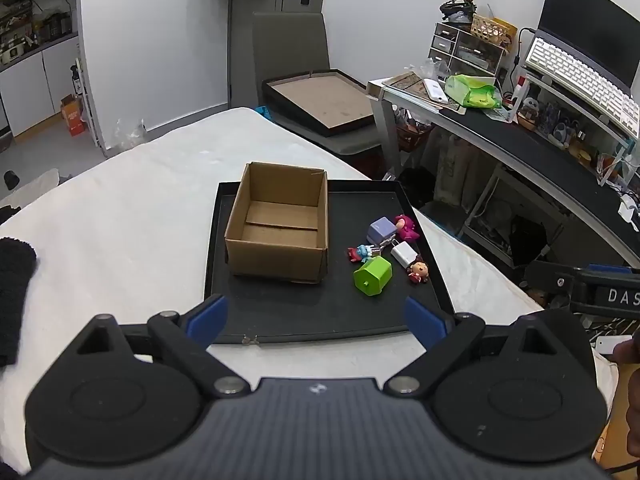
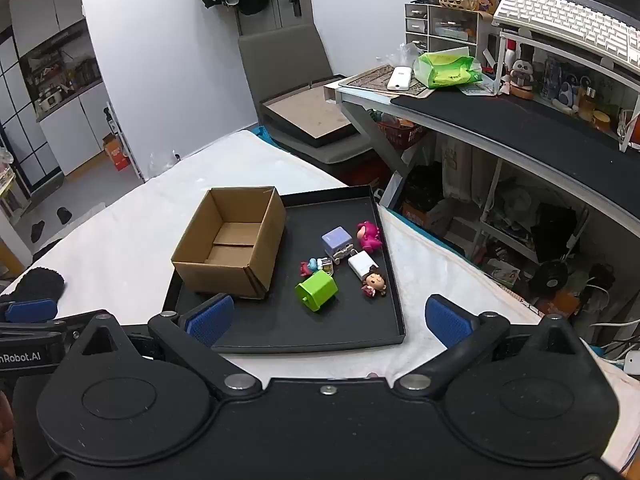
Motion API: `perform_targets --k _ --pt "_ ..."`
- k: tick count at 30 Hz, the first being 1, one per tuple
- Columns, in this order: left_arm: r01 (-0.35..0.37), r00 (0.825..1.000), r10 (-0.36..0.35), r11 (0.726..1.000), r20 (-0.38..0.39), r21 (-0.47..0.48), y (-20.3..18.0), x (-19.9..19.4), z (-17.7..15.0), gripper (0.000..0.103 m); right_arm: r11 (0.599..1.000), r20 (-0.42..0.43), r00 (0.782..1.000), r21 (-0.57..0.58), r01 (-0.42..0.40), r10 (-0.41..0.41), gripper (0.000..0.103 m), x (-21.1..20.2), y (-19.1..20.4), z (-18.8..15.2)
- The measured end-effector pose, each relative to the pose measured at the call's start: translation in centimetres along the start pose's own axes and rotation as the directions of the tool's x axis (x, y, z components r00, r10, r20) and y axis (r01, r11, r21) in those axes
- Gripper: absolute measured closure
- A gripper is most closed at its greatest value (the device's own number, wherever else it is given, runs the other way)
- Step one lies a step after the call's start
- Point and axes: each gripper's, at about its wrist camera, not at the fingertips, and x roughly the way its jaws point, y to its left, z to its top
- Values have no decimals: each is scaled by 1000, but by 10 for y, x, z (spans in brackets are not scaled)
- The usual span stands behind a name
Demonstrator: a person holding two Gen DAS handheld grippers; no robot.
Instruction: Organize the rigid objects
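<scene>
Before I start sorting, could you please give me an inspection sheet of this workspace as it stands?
Surface: black tray lying on a white cloth.
Job's things: open cardboard box on the tray, nothing seen inside; beside it a green block, purple cube, white charger, pink figure, doll and small red and blue toys, all loose on the tray.
Clutter: black fabric at the cloth's left edge.
Grippers: left gripper and right gripper both open, holding nothing, short of the tray.
Cables: white cords on the floor at right.
Surroundings: desk with keyboard, grey chair.
</scene>
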Motion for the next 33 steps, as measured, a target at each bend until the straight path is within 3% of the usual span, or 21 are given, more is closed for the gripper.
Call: perform_targets --k 33 --pt "15 1000 -15 1000 25 5 -4 -13 3 9 1000 -3 1000 13 0 0 0 1 2 -6"
